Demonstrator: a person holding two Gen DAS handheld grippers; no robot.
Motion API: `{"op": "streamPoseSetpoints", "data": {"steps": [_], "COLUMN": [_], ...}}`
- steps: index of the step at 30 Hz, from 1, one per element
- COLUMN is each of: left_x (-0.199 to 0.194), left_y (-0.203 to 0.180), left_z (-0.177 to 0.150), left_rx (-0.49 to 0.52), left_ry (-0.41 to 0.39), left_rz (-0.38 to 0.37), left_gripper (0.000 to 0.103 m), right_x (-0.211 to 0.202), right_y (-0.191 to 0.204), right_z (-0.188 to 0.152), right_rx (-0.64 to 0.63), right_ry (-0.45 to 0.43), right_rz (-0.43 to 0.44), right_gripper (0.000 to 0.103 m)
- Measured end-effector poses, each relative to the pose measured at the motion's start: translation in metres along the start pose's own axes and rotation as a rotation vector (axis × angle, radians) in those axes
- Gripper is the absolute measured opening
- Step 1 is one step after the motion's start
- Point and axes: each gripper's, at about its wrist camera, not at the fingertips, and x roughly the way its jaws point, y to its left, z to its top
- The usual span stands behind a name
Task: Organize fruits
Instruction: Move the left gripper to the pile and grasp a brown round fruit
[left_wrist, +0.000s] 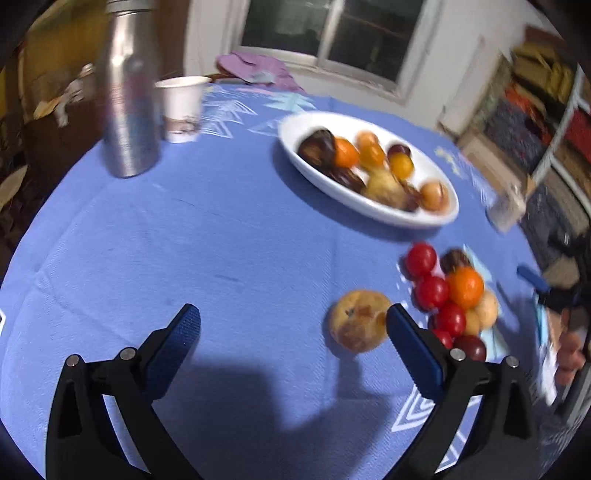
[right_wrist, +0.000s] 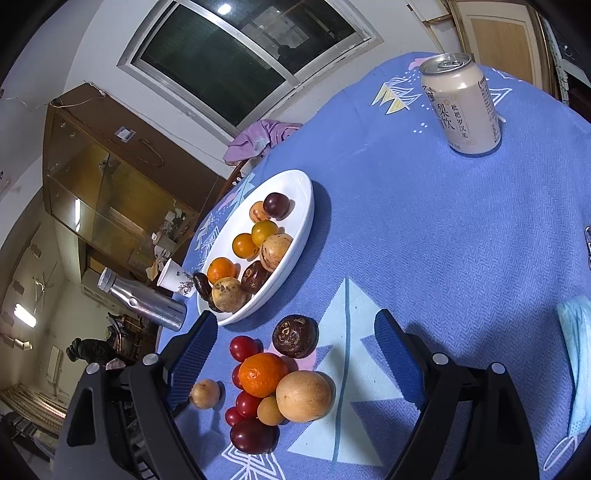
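A white oval dish (left_wrist: 373, 210) (right_wrist: 295, 236) holds several fruits. A loose pile lies on the blue cloth: an orange (left_wrist: 465, 287) (right_wrist: 263, 373), red cherry tomatoes (left_wrist: 421, 259) (right_wrist: 243, 348), a dark passion fruit (right_wrist: 295, 336), a tan round fruit (right_wrist: 303, 396), a dark plum (right_wrist: 253, 435). A speckled tan fruit (left_wrist: 359, 320) lies apart, just left of my left gripper's right finger. My left gripper (left_wrist: 293, 328) is open and empty. My right gripper (right_wrist: 295, 347) is open above the pile, holding nothing.
A steel bottle (left_wrist: 127, 92) (right_wrist: 142, 303) and a paper cup (left_wrist: 183, 109) (right_wrist: 173, 278) stand at the table's far left. A drink can (right_wrist: 461, 107) stands at the far right. A light blue face mask (right_wrist: 576, 362) lies at the right edge.
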Motion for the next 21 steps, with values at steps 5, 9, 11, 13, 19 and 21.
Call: {"op": "streamPoseSetpoints", "data": {"steps": [5,9,11,13,19,21], "left_x": [-0.004,-0.001,0.0,0.002,0.01,0.015], "left_y": [0.004,-0.032,-0.046,-0.056,-0.076,-0.082], "left_z": [0.0,-0.011,-0.016,-0.02,-0.029,-0.033], "left_rx": [-0.029,0.121,0.176,0.215,0.337,0.386], "left_ry": [-0.012,-0.013,-0.02,-0.014,-0.055,-0.059], "left_rz": [-0.044,-0.049,-0.046,-0.062,0.055,0.093], "left_gripper": [0.099,0.099,0.099,0.099,0.097,0.081], "right_x": [0.0,0.0,0.0,0.0,0.001,0.001], "right_y": [0.001,0.002,0.003,0.006,0.013,0.013], "right_z": [0.0,0.0,-0.001,-0.001,-0.003,-0.003], "right_rx": [-0.003,-0.01,-0.022,-0.035,-0.076,-0.077], "right_ry": [0.001,-0.001,-0.003,-0.003,-0.009,-0.008], "right_rz": [0.002,0.001,0.002,0.01,0.007,0.004], "right_gripper": [0.088,0.088,0.088,0.088,0.088,0.088]}}
